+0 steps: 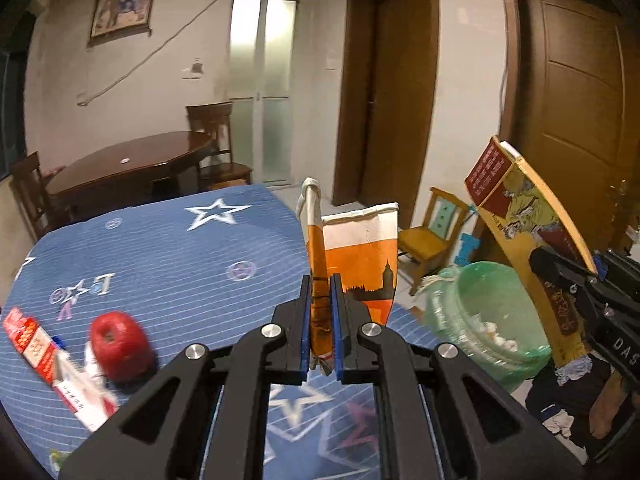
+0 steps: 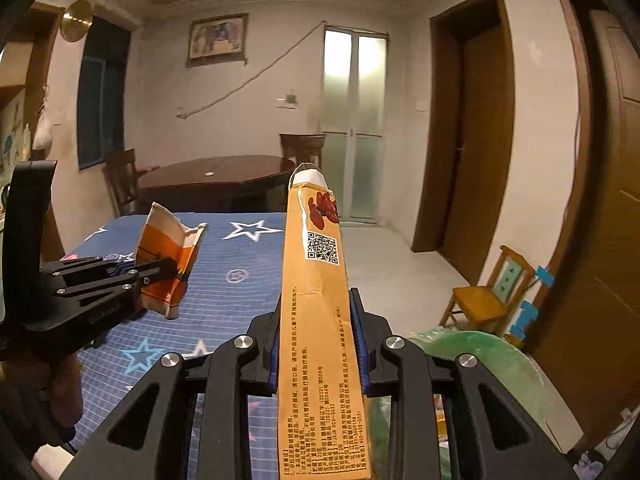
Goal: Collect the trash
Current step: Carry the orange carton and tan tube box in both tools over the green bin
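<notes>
Between left tool (image 1: 321,320) pads, crumpled orange paper cup (image 1: 360,256)

White plastered walls (image 2: 404,92), pale tiled floor (image 2: 384,256). Framed picture (image 2: 217,38) high on far wall, loose cable (image 2: 256,76) slanting beneath. Frosted glass double door (image 2: 355,128) glowing at back. Dark window (image 2: 102,96) left. Two brown wooden doors (image 1: 390,92) right. Dark octagonal dining table (image 2: 216,178) with matching chairs (image 1: 216,140). Small yellow child's chair (image 2: 490,296) by wall. Blue star-print cloth (image 1: 168,256) over near table. Dim warm light
</notes>
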Tool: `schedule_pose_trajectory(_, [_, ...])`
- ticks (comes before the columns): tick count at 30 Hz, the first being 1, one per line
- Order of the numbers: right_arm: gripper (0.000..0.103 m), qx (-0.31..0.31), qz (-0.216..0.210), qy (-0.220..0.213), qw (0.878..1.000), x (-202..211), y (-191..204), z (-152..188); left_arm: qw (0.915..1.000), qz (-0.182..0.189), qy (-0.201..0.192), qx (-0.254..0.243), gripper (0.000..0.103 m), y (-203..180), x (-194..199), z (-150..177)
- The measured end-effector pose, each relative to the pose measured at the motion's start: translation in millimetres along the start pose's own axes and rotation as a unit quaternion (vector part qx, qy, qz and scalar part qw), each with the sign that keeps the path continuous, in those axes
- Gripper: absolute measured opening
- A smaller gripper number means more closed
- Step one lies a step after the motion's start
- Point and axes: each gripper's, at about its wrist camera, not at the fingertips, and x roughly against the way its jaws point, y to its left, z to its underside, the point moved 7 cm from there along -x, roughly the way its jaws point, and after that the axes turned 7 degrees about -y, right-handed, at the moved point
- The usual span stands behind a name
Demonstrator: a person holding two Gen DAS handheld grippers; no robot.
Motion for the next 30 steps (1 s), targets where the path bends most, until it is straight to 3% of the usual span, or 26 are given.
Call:
schedule_pose_trajectory(9, [0.028, -0.014, 0.058, 0.006, 0.998, 20.1, -90.4, 1.4, 0.9978, 0.066, -0.001, -0.013, 0.007, -80.7, -25.9, -19.6])
schedule_pose_trajectory(17, [0.028, -0.023, 0.103, 0.035, 0.994, 22.5, -172.4, 10.4, 0.9911, 0.126, 0.034, -0.025, 0.007, -149.0, -61.5, -21.4])
schedule_pose_trajectory(30, [0.028, -0.072, 0.126, 0.118, 0.982, -22.2, -269.1, 69.9, 0.9812, 0.154, 0.109, -0.044, 0.007, -225.3, -123.0, 13.4])
